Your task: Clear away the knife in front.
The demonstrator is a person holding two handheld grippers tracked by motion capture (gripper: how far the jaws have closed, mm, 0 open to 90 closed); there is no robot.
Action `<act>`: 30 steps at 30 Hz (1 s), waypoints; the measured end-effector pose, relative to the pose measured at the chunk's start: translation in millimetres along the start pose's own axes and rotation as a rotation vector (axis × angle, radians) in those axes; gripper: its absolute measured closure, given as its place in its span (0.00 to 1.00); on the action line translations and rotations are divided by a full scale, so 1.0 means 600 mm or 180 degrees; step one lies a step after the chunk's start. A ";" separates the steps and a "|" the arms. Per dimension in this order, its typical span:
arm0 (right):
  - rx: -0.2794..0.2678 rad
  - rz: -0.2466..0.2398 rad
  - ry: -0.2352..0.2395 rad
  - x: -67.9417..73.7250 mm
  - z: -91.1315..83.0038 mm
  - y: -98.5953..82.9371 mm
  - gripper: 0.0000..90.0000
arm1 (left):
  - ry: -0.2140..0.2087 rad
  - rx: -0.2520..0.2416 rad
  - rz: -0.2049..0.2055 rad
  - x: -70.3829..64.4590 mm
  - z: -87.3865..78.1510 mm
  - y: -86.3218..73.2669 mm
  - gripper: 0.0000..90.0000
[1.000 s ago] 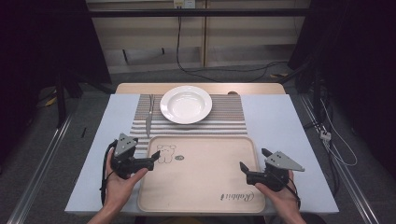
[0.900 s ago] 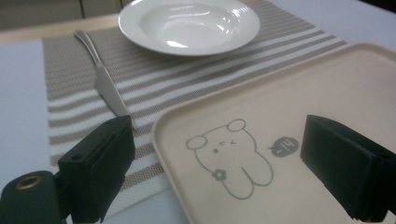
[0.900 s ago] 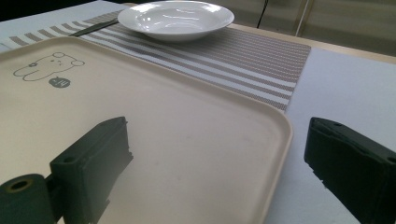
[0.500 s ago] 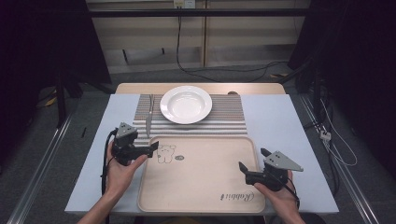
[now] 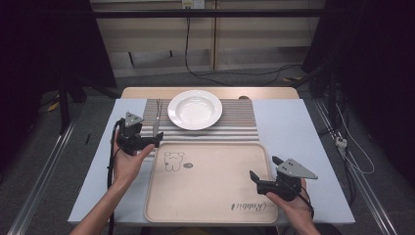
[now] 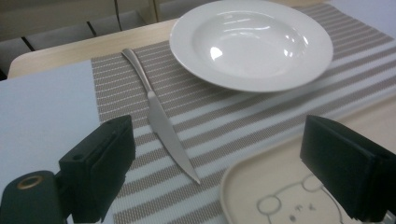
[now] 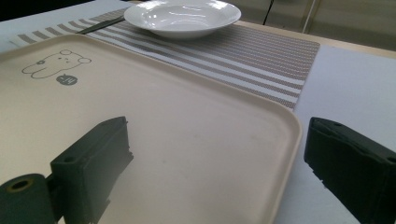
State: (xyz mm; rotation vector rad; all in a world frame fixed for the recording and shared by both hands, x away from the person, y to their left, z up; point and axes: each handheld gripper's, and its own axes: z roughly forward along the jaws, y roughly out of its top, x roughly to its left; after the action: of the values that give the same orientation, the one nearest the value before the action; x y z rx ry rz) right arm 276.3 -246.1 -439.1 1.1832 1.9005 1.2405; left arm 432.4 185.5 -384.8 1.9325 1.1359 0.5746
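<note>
Knife [image 6: 163,122] flat on striped placemat [image 5: 240,122], left of white plate [image 5: 195,108], handle toward far edge of table, tip pointing near corner of tray. Also seen from above at [image 5: 156,119], just ahead of left gripper.

Left gripper [image 5: 147,142] held over table's blue-grey cover [image 5: 100,161], beside tray's far-left corner. Jaws spread wide, nothing between them. In left gripper view, left gripper [image 6: 224,163] frames knife blade and placemat; knife tip lies between the jaws, not touched.

Beige tray [image 5: 210,205] centred on near half of table, bear drawing [image 5: 173,160] near its far-left corner, "Rabbit" lettering at near-right. Surface bare.

Plate sits on placemat beyond tray, apart from knife.

Right gripper [image 5: 263,172] over tray's right edge, near its near-right corner. Jaws wide apart, holding nothing. In right gripper view, right gripper [image 7: 224,163] straddles tray rim [image 7: 289,154]: one jaw over tray, other over blue-grey cover.
</note>
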 end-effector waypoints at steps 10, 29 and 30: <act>0.0030 -0.0009 0.0040 0.000 0.005 0.000 0.08 | 0.0097 0.0104 0.0061 0.014 0.042 0.037 0.11; 0.0035 -0.0055 0.0040 0.003 0.003 -0.001 0.08 | 0.0255 0.0272 -0.0106 0.069 0.100 0.086 0.15; 0.0035 -0.0059 0.0047 0.003 0.003 -0.001 0.08 | 0.0308 0.0307 -0.0038 0.071 0.105 0.088 0.15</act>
State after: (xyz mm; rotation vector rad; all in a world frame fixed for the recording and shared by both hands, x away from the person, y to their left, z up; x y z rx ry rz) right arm 276.6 -243.6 -440.2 1.1625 1.9269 1.2339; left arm 524.7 182.2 -378.0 1.9968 1.2556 0.6229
